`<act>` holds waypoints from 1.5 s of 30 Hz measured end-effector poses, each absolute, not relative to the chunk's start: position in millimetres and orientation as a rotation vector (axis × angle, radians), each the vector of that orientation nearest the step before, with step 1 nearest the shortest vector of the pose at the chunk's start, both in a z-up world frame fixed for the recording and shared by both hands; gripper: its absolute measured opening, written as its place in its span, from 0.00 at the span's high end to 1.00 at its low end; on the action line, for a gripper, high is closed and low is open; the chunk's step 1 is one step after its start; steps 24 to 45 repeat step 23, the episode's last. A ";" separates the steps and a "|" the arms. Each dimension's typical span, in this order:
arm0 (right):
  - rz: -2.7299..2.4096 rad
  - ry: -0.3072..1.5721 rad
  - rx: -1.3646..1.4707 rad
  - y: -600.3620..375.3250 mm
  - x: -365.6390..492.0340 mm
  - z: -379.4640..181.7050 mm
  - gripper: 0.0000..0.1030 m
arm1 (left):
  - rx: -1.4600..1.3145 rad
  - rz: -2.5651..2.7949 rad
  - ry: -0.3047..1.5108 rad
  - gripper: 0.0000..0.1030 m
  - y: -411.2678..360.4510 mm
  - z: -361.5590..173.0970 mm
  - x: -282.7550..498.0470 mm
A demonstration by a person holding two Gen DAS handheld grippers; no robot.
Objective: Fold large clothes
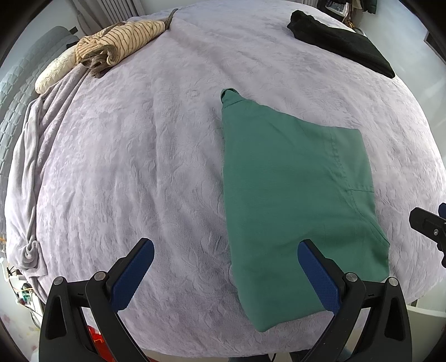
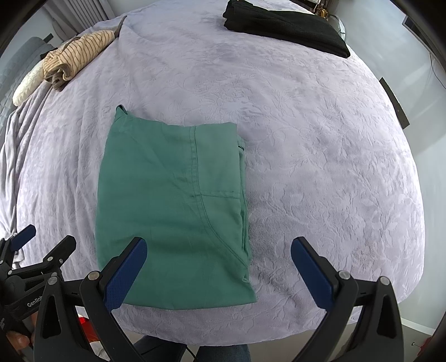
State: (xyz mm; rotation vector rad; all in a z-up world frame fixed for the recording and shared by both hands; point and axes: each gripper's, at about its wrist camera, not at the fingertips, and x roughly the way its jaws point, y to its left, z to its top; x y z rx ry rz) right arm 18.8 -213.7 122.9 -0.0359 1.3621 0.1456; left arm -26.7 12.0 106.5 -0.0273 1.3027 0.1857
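Here's the bed [image 2: 320, 139], covered edge to edge with a pale lilac embossed blanket [image 1: 125, 167]. A folded green garment [image 2: 172, 206] lies flat near the front edge. Far left, a rumpled striped garment [image 1: 122, 44] rests beside a cream pillow [image 1: 55, 72]. At the far right corner sits a folded black garment [image 2: 287, 30].

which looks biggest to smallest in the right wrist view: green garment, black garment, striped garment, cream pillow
1. green garment, clearly largest, though it lies nearest the camera
2. black garment
3. striped garment
4. cream pillow, partly hidden under the striped one

The far ones shrink with distance and fisheye, so true sizes are unsure.
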 end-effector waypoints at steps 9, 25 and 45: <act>0.146 1.365 -0.035 -211.9 15.4 120.6 0.00 | -0.038 0.187 1.302 0.00 13.2 106.0 -26.7; 0.149 1.363 -0.038 -211.8 16.0 119.5 0.00 | -0.046 0.193 1.302 0.00 8.8 107.7 -25.8; 0.149 1.363 -0.038 -211.8 16.0 119.5 0.00 | -0.046 0.193 1.302 0.00 8.8 107.7 -25.8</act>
